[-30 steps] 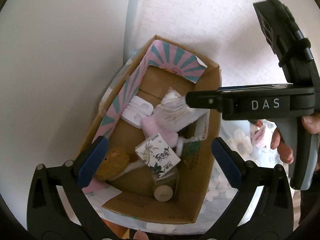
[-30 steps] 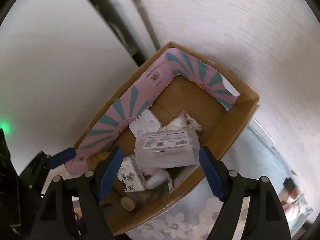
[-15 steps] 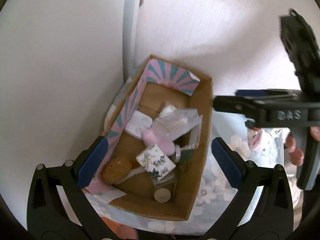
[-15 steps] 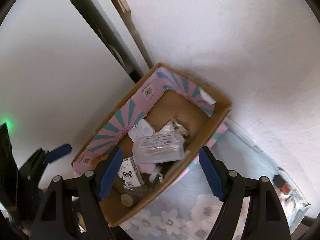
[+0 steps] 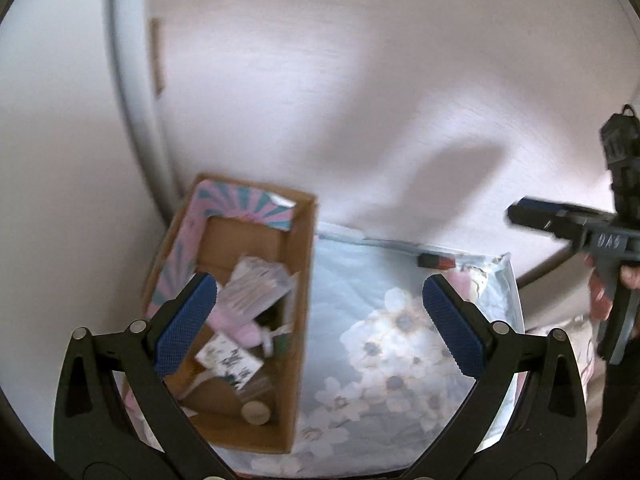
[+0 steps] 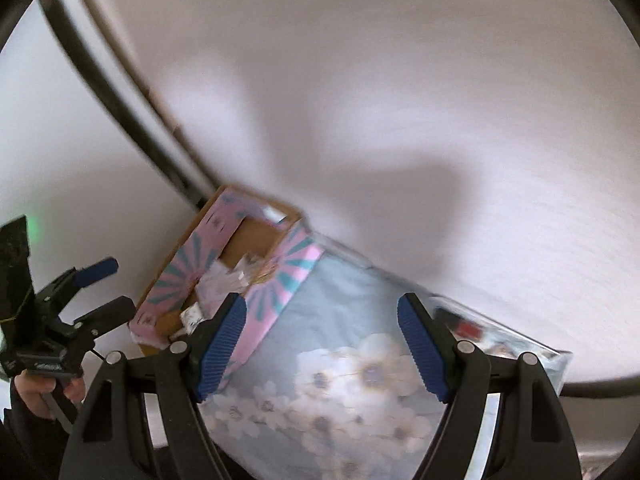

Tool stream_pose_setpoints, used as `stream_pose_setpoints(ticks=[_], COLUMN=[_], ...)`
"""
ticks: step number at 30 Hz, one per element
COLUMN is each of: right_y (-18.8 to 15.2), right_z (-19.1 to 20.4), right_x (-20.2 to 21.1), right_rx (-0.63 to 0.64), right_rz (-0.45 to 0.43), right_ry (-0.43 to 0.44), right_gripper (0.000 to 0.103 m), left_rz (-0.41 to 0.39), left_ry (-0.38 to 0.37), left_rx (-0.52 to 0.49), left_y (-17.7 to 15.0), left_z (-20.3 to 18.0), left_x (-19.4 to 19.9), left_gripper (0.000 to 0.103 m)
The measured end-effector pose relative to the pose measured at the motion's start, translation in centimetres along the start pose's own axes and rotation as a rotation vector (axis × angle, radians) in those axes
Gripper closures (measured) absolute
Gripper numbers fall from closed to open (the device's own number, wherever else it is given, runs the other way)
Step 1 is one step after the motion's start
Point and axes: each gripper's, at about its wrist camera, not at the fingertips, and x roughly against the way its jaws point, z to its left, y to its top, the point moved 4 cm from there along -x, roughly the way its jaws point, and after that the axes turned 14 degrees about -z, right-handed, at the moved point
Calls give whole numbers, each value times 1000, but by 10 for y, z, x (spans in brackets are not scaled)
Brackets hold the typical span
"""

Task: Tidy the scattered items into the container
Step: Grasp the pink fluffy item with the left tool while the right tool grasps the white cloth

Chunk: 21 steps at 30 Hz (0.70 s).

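While both grippers are held up high over the scene, nothing is gripped by either one. The left gripper (image 5: 319, 320) is spread wide, blue pads (image 5: 184, 322) well apart, with only air between them. The box (image 5: 298, 320) is seen below its left finger, partly covered by that finger, so it sits down and to the left of the gap. Inside the box a clear plastic case (image 5: 256, 286) is lying on top of the pile, with a pink item (image 5: 236, 326) just under it, a patterned white pack (image 5: 228, 360) nearer the gripper, and a round cap (image 5: 255, 412) at the near end. It's all a bit blurred, tbh.

The right gripper (image 6: 321, 340) is also wide, nothing between its fingers. From there the box (image 6: 280, 276) is found ahead and to the left, past its left finger tip, resting on a flowered cloth (image 6: 340, 380) that fills the space below the gap. A small red thing (image 6: 466, 327) can be made out just beyond its right finger, too blurry to name. The left gripper (image 6: 104, 288) is visible off to its far left, held by a hand (image 6: 44, 394).
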Motion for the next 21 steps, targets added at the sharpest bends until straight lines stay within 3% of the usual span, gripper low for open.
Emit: stream_pose_setpoints(ticks=[4,7,12,15,21], right_y=[-1,-13,-50,-75,-135], right_z=[-57,-93,-129,-146,-169], right_x=[44,66,76,66,20], right_rx=[-49,-61,-77,-61,14], right_rz=[-125,-124,-101,-42,31], right_ry=[-181,-297,-291,-319,-262], right_gripper=[29,29,29,29,29], left_rz=[0,20,68,98,185], left_ry=[-30,-83,-188,-198,-234], left_rx=[-66,-102,-161,-209,-248], left_y=[-2,-8,-30,-49,-94], left_z=[-36,-67,-125,-154,-195], left_x=[-13,-27,-54,-77,-133], left_gripper=[0,0,0,0,4])
